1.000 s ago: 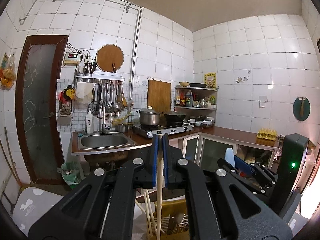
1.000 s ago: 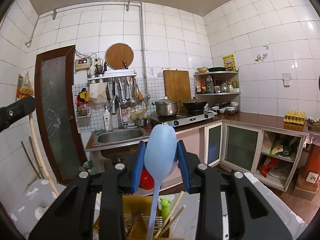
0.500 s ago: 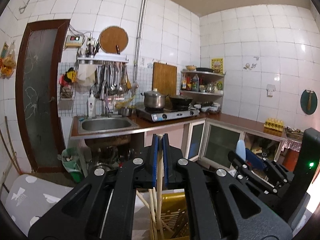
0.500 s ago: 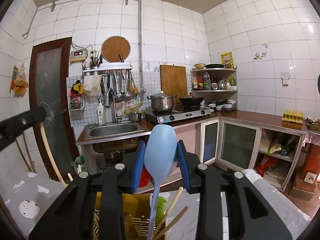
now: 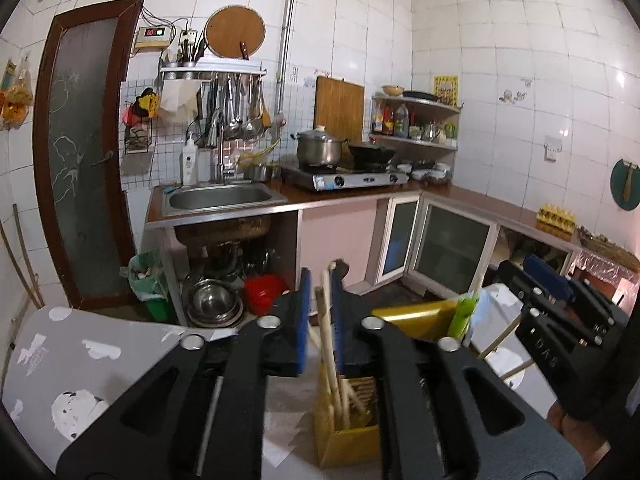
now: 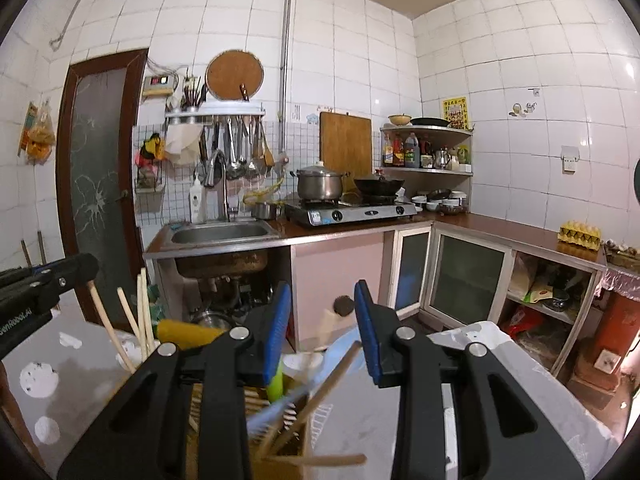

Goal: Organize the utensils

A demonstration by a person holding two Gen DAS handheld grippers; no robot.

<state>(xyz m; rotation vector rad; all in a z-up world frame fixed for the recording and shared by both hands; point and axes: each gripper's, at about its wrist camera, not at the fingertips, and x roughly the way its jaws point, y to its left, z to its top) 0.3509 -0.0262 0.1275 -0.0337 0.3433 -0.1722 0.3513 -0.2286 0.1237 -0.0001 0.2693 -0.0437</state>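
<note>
yellow plastic, slotted along its walls, makes up the utensil holder [image 5: 348, 446] standing on a grey cloth with white blotches [image 5: 80, 364]. pale wooden chopsticks [image 5: 329, 344] rise from it as thin, round, slightly bowed sticks.

the left gripper [image 5: 319, 326], matte black with flat blue pads, has just been opening its jaws: they stand a little apart, and the chopsticks run up through the gap between them. a sliver of space shows on each side of the wood, so the pads do not seem to press it. the stick ends reach down into the holder below.

the right gripper [image 6: 322, 336] has its blue-padded jaws spread with nothing pinched. below and between them, a light blue spoon [image 6: 280, 404] appears as a smeared, blurred streak, tilted, with its lower part in the holder [image 6: 280, 470]; its broad rounded bowl is too blurred to trace exactly. beside it a lime green handle [image 6: 276, 384] stands upright, and more wooden sticks [image 6: 320, 392] lean at angles, one lying nearly flat across the front.
</note>
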